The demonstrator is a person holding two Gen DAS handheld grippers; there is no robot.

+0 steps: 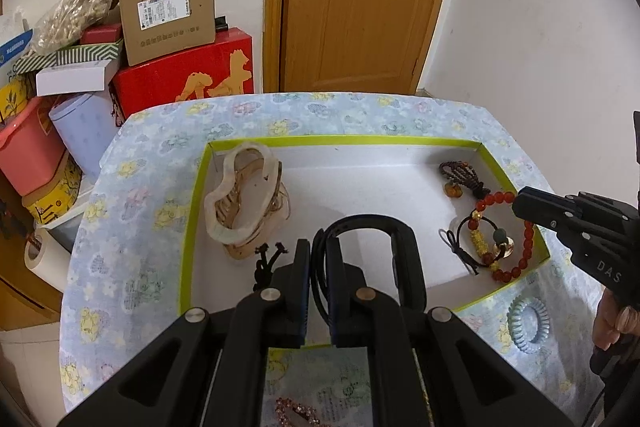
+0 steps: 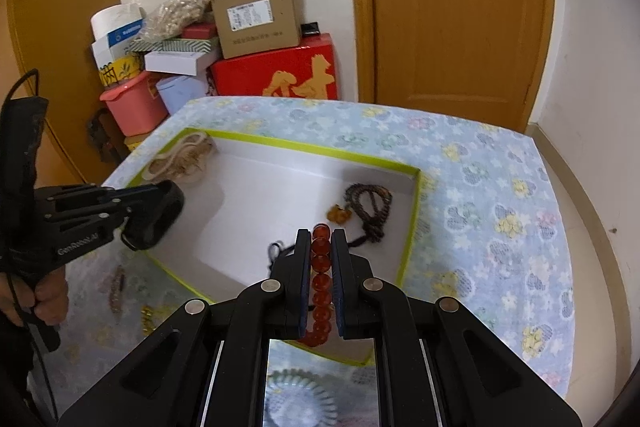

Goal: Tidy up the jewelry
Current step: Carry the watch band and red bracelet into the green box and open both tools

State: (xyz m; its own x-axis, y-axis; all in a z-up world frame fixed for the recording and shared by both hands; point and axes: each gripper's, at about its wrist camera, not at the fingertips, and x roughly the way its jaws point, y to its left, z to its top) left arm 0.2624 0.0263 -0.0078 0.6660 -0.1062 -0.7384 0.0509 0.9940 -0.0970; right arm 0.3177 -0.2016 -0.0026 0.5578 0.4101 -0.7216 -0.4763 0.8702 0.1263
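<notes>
Floral tablecloth (image 1: 152, 187); bracelets in tray (image 1: 200, 187)

left gripper (image 1: 318, 251): black, silver screws | right gripper (image 2: 321, 247): black, blue-edged pads, white lettering

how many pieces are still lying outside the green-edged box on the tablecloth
2 clearly: a blue spiral hair tie near the box's right front corner, and a pink jeweled clip at the cloth's near edge. The right wrist view hints at small gold bits too; the grippers may hide more.
</notes>
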